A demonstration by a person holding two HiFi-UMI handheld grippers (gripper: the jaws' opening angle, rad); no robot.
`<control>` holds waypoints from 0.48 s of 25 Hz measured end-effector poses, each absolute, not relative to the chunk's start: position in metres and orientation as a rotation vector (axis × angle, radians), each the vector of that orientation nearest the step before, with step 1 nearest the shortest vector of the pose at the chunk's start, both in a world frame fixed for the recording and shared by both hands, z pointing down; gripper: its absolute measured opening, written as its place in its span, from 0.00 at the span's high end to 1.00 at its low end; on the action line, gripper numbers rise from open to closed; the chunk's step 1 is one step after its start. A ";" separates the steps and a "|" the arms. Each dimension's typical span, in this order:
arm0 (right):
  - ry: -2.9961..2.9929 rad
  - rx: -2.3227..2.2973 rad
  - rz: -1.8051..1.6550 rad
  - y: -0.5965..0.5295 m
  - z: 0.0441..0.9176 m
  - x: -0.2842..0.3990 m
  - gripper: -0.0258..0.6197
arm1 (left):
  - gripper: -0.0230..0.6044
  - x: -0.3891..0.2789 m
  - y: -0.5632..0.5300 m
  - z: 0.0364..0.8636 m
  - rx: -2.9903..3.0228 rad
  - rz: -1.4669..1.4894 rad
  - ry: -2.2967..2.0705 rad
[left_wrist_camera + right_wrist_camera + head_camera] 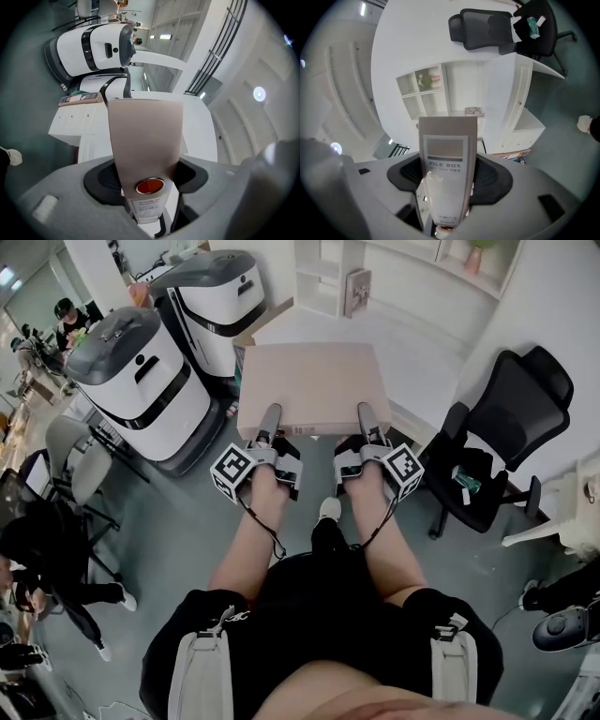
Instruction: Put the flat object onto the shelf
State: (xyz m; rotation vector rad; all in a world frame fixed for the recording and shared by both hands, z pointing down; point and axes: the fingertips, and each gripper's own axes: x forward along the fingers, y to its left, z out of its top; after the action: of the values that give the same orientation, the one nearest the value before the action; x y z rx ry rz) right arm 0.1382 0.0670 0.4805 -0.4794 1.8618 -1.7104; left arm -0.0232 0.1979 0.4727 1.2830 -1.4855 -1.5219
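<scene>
Both the left gripper (pixel 271 418) and right gripper (pixel 366 416) have fingers clenched on the near edge of the flat beige rectangular file box (pixel 314 381), held level before the white shelf (pixel 323 287).

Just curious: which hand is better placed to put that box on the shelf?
Neither alone: left gripper and right gripper both clamp the file box by its near edge; the shelf sits ahead, slightly rightward.
</scene>
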 end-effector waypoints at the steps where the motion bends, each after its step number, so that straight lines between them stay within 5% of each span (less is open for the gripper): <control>1: 1.857 -0.479 -1.711 0.059 0.481 0.133 0.53 | 0.51 -0.029 0.190 0.473 1.282 -1.520 -1.487; 12: 1.844 -0.479 -1.718 -0.067 0.479 0.051 0.53 | 0.51 -0.110 0.064 0.472 1.288 -1.498 -1.492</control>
State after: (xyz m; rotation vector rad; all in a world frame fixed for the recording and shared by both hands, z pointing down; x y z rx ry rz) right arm 0.0510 -0.0672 0.4795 -0.4794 1.8441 -1.7180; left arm -0.1096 0.0641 0.4715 1.2878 -1.4916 -1.4981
